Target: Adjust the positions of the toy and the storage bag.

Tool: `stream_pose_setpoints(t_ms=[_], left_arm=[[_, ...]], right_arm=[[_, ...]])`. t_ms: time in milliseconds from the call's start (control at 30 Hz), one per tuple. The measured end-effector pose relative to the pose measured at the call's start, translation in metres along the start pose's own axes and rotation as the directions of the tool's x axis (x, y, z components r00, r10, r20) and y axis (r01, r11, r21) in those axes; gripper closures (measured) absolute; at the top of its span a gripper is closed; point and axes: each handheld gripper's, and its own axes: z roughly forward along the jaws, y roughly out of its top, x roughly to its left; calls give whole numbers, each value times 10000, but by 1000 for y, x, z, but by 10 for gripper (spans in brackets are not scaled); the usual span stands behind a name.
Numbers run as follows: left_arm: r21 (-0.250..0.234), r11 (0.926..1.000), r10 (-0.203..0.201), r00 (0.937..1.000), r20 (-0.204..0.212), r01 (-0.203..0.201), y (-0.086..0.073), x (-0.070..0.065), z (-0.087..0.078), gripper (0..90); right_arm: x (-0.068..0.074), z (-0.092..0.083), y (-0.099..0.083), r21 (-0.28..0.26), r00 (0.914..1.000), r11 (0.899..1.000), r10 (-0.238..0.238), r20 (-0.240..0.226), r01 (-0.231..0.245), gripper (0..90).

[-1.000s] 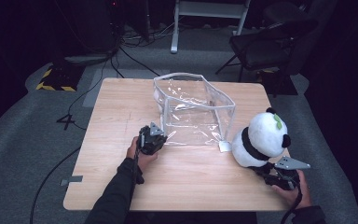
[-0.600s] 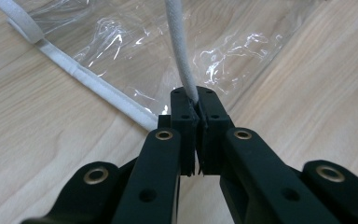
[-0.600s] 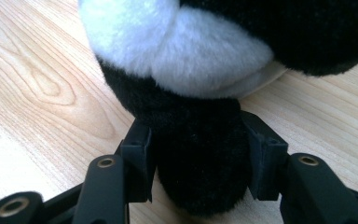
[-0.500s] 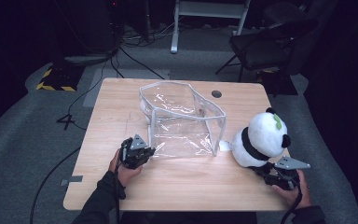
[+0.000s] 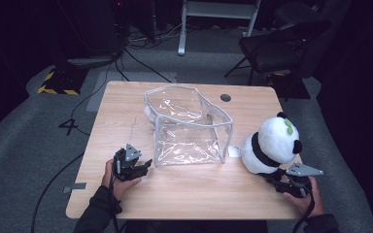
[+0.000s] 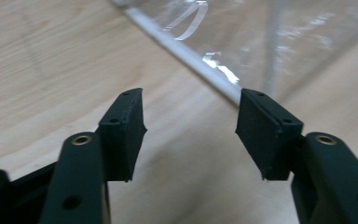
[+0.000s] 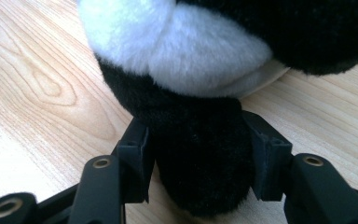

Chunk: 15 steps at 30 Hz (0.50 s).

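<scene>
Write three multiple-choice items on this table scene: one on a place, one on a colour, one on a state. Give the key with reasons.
1. Where does the panda sit on the table?
A. inside the clear bag
B. right of the clear bag
C. at the far left edge

2. What colours is the panda?
A. brown and tan
B. all grey
C. black and white

3. How does the left hand-held gripper stand?
A. open, nothing between its jaws
B. shut on the bag's rim
C. shut on the panda

Key: 1 B, the high view shows it beside the bag, outside its right wall. 2 C, its plush is white with black limbs and ears. 3 A, its jaws have just been opening and stand apart over bare wood, the bag's edge beyond them.
</scene>
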Motion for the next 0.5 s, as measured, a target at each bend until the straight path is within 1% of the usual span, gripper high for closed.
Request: stream_pose_setpoints(t_ms=[33, 67, 100, 133, 200, 267, 300, 333, 367, 400, 433, 467, 500], left_arm=[[115, 9999, -104, 9999, -129, 105, 3, 4, 4, 396], [114, 9998, -187, 9997, -165, 189, 6, 7, 8, 372], [93, 9993, -365, 9991, -203, 367, 10, 11, 12, 347], [107, 9978, -646, 9977, -184, 648, 14, 15, 16, 347], [116, 9933, -1151, 9933, -104, 1152, 21, 23, 25, 330], [252, 9899, -1392, 9900, -207, 1397, 28, 29, 36, 330], [371, 9861, -1615, 9868, -106, 1618, 31, 32, 40, 325], [360, 9844, -1716, 9850, -156, 1721, 33, 34, 45, 317], [519, 9834, -1729, 9846, -262, 1740, 35, 34, 50, 317], [611, 9817, -1798, 9835, -178, 1806, 38, 35, 54, 316], [559, 9814, -1830, 9830, -135, 1835, 40, 34, 57, 307], [608, 9836, -1694, 9855, -74, 1695, 43, 32, 60, 302], [566, 9861, -1561, 9877, -103, 1564, 45, 29, 63, 317]], right_arm=[[0, 0, 0, -6, 10000, 10000, -17, 11, 17, 491], [0, 0, 0, -9, 10000, 10000, -20, 9, 20, 490], [0, 0, 0, -6, 10000, 10000, 4, -5, -4, 488], [0, 0, 0, -12, 10000, 10000, 20, -30, -20, 488], [0, 0, 0, -2, 10000, 10000, 12, -20, -12, 488], [0, 0, 0, 7, 10000, 10000, -7, -3, 7, 488], [0, 0, 0, 5, 10000, 10000, 0, -17, 0, 488], [0, 0, 0, 2, 10000, 10000, -2, -32, 2, 488], [0, 0, 0, -4, 10000, 10000, 9, -47, -9, 488], [0, 0, 0, -7, 10000, 10000, 8, -42, -8, 488], [0, 0, 0, 3, 10000, 10000, -5, -24, 5, 488], [0, 0, 0, 4, 10000, 10000, -6, -23, 6, 488], [0, 0, 0, 1, 10000, 10000, -6, -29, 6, 487]])
